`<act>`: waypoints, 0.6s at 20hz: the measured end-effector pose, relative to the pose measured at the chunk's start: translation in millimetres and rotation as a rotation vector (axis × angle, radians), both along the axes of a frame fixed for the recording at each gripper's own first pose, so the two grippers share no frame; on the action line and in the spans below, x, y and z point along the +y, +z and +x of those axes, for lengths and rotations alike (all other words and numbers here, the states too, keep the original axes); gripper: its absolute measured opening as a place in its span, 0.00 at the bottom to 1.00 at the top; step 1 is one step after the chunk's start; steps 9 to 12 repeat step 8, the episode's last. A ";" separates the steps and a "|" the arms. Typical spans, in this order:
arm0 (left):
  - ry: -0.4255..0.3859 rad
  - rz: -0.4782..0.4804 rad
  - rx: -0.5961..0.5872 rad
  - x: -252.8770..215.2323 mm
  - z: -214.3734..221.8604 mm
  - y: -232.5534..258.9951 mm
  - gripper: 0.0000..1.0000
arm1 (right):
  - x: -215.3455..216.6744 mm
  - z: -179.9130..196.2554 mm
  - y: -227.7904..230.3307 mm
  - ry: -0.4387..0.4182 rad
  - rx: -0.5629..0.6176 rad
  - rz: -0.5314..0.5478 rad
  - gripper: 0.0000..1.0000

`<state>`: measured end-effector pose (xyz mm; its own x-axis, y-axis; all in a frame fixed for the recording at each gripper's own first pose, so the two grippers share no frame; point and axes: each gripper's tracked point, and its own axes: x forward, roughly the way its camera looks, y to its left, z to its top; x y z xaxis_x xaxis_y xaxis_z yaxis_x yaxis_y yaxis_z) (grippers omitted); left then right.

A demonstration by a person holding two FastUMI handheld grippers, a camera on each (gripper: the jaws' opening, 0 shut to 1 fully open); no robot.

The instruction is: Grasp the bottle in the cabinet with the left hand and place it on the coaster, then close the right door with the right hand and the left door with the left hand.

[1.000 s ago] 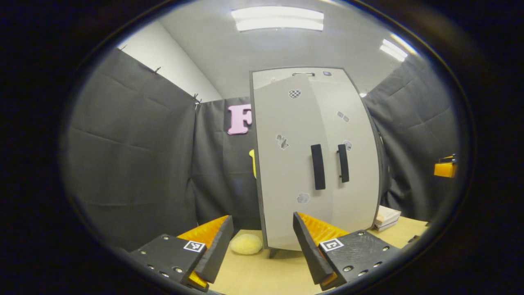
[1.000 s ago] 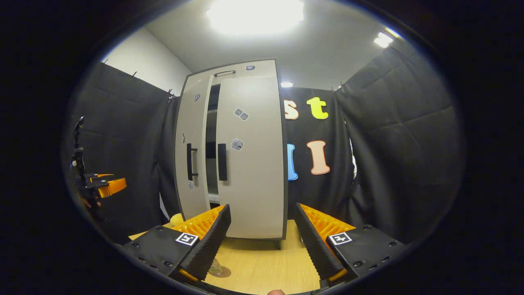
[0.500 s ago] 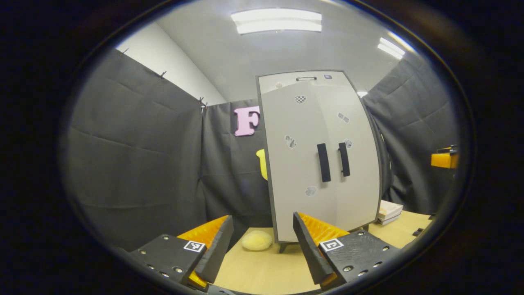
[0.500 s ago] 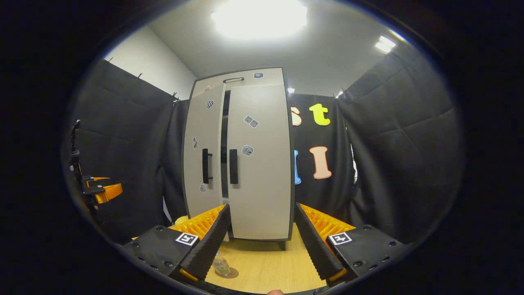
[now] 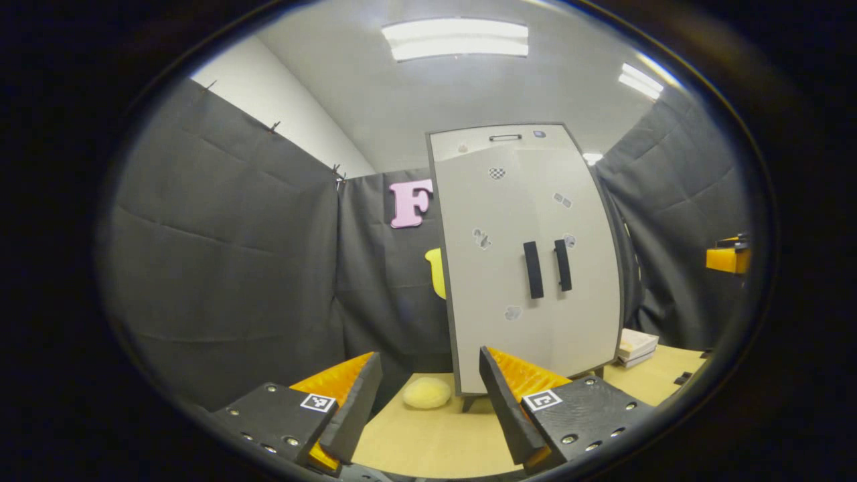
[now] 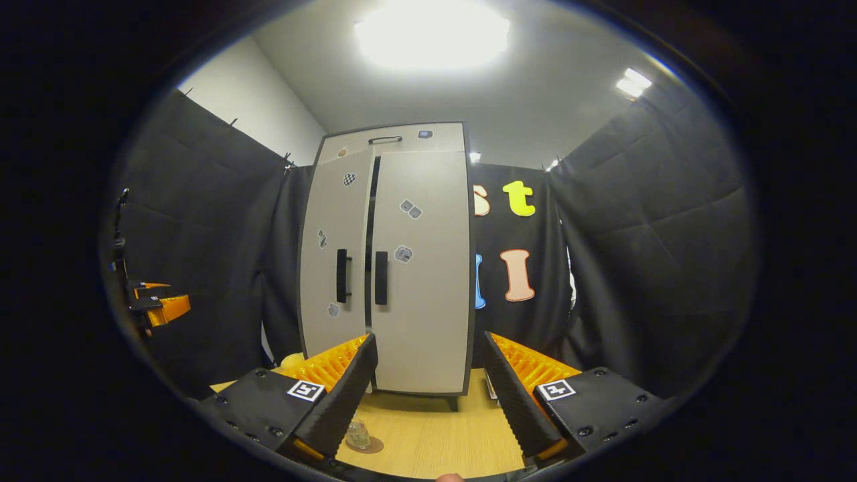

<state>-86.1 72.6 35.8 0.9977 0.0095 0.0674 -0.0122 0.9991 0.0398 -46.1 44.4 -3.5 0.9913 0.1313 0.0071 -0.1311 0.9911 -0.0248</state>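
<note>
While the cabinet [image 6: 385, 268] stands at the far side of the wooden table [image 6: 435, 438], its left door [image 6: 335, 254] and right door [image 6: 422, 268] sit nearly flush, a thin dark gap between them. Both black handles [image 5: 548, 268] flank that seam. The left gripper [image 5: 428, 408] hangs with its fingers spread wide, holding nothing; the right gripper [image 6: 428, 395] is likewise wide apart and bare. On the near table, left of the cabinet's front, the bottle [image 6: 357, 434] stands upright on the round coaster [image 6: 369, 444]. A yellow sponge [image 5: 427, 392] lies just beside the cabinet's left foot.
</note>
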 end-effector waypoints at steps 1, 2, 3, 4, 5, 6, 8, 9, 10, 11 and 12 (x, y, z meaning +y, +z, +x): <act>0.000 -0.001 0.005 0.5 -3.2 -1.4 0.85 | 1.1 -2.1 -1.2 0.002 0.001 0.001 0.96; -0.002 -0.004 0.010 0.7 -4.3 -2.3 0.87 | 2.0 -3.6 -0.7 0.003 0.000 0.003 0.96; -0.002 -0.007 0.013 1.4 -5.7 -2.1 0.86 | 0.9 -4.9 0.1 0.000 0.000 0.005 0.96; 0.000 -0.006 0.014 1.9 -6.8 -1.7 0.86 | -0.5 -5.2 0.8 -0.002 0.000 0.006 0.96; 0.001 -0.004 0.011 2.9 -9.4 -0.2 0.87 | -1.6 -4.8 1.1 -0.005 -0.001 0.008 0.96; 0.003 0.000 0.009 2.9 -9.5 1.6 0.86 | -2.2 -5.1 2.0 -0.007 -0.001 0.009 0.99; 0.003 0.005 -0.001 3.6 -12.6 6.6 0.86 | -4.0 -6.6 3.8 -0.010 -0.002 0.012 0.99; 0.003 0.005 -0.001 3.6 -12.6 6.6 0.86 | -4.0 -6.6 3.8 -0.010 -0.002 0.012 0.99; 0.003 0.005 -0.001 3.6 -12.6 6.6 0.86 | -4.0 -6.6 3.8 -0.010 -0.002 0.012 0.99; 0.003 0.005 -0.001 3.6 -12.6 6.6 0.86 | -4.0 -6.6 3.8 -0.010 -0.002 0.012 0.99; 0.003 0.005 -0.001 3.6 -12.6 6.6 0.86 | -4.0 -6.6 3.8 -0.010 -0.002 0.012 0.99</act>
